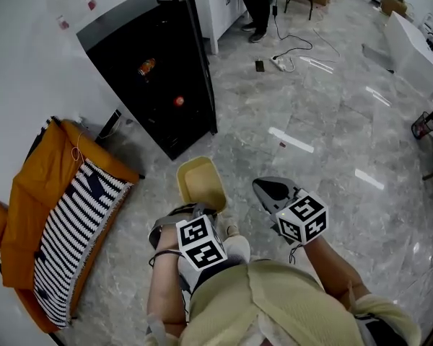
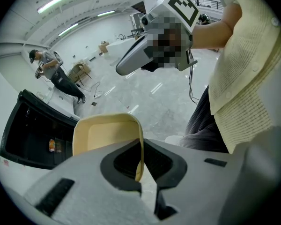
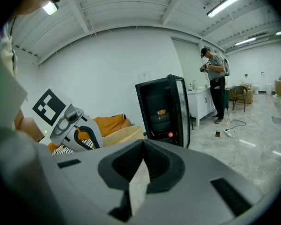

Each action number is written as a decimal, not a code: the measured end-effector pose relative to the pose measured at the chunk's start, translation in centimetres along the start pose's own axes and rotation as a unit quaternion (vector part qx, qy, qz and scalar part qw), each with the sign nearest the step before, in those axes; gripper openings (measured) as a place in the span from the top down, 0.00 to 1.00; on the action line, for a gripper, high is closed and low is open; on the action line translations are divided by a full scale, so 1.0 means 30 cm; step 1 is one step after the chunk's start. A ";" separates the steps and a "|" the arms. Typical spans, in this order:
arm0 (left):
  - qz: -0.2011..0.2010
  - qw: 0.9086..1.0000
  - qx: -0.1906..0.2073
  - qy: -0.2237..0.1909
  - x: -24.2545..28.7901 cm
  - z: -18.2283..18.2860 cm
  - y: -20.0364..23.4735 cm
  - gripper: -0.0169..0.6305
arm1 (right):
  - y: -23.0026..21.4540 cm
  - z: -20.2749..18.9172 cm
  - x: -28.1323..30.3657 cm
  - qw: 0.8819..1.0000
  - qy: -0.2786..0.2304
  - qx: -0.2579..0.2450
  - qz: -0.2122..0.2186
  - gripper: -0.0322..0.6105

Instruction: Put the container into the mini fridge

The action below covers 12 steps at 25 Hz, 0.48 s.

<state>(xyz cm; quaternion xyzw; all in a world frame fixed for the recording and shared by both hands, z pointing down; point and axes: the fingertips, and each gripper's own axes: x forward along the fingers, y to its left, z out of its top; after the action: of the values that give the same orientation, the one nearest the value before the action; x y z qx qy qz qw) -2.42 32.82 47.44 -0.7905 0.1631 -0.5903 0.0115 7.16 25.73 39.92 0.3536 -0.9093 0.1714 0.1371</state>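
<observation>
A pale yellow container (image 1: 200,182) is held out over the grey floor, and my left gripper (image 1: 201,209) is shut on its near rim. In the left gripper view the jaws pinch the container's (image 2: 105,135) thin wall, left gripper (image 2: 140,165). The black mini fridge (image 1: 148,85) stands ahead to the left with its door (image 1: 202,63) swung open. Inside it are an orange can (image 1: 146,67) and a red item (image 1: 179,101). My right gripper (image 1: 263,186) hovers beside the container, shut and holding nothing. Its own view shows the right gripper (image 3: 143,149) and the fridge (image 3: 161,109).
An orange cushion with striped fabric (image 1: 58,229) lies left of the fridge. A white cabinet (image 1: 224,6) stands behind it, with a person (image 1: 258,6) beside it. A power strip and cable (image 1: 285,62) lie on the floor farther out.
</observation>
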 end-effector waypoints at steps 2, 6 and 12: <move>0.000 1.000 -0.004 0.001 0.012 -0.004 0.053 0.93 | -0.023 0.029 0.045 1.000 0.001 -0.004 0.005 0.90; 0.000 1.000 -0.009 0.018 0.045 -0.032 0.142 0.93 | -0.051 0.075 0.128 1.000 0.005 -0.009 0.019 0.90; -0.008 0.999 -0.009 0.036 0.063 -0.055 0.244 0.93 | -0.093 0.144 0.246 0.999 0.012 -0.006 0.034 0.90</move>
<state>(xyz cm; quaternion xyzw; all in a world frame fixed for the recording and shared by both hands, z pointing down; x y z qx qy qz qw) -5.27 25.67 48.16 -0.7700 0.1627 -0.6169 -0.0066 3.27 17.65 39.34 0.3197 -0.9200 0.1746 0.1447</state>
